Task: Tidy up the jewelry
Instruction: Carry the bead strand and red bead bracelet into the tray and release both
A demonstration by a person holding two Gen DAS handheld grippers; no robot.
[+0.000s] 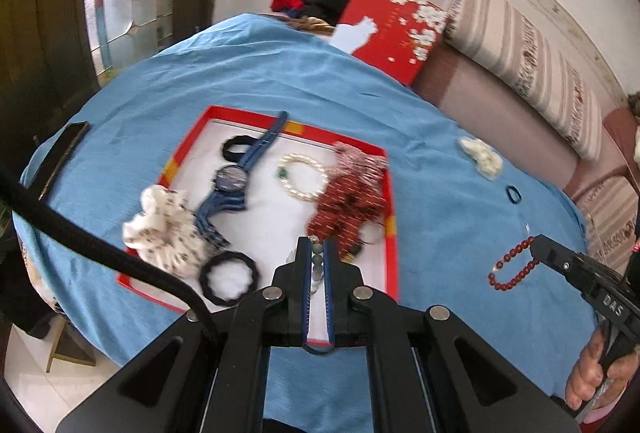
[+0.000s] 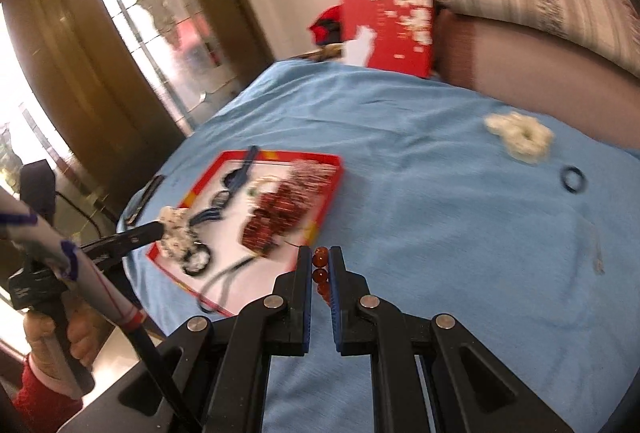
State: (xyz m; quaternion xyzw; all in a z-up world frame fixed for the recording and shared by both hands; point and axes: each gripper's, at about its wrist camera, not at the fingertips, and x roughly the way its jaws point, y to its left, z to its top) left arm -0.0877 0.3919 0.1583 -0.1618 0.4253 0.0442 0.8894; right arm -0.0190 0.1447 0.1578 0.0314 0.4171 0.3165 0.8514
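Right gripper [image 2: 321, 260]: jaws closed on a red bead bracelet [image 2: 321, 275], beads showing in the narrow gap between the pads. Left of the jaws and just beyond the tips: red tray [image 2: 325, 195] on a blue cloth [image 2: 440, 217], holding a blue watch [image 2: 230, 189], a red patterned scrunchie [image 2: 276, 221], a white spotted scrunchie [image 2: 174, 229] and a black hair tie [image 2: 197, 262]. Far left: left gripper [image 2: 154, 231], tips at the tray's near corner. Right and beyond: cream scrunchie [image 2: 520, 135], then a small dark hair tie [image 2: 573, 180]. Straight ahead, far: red box lid with white blossoms [image 2: 388, 29].
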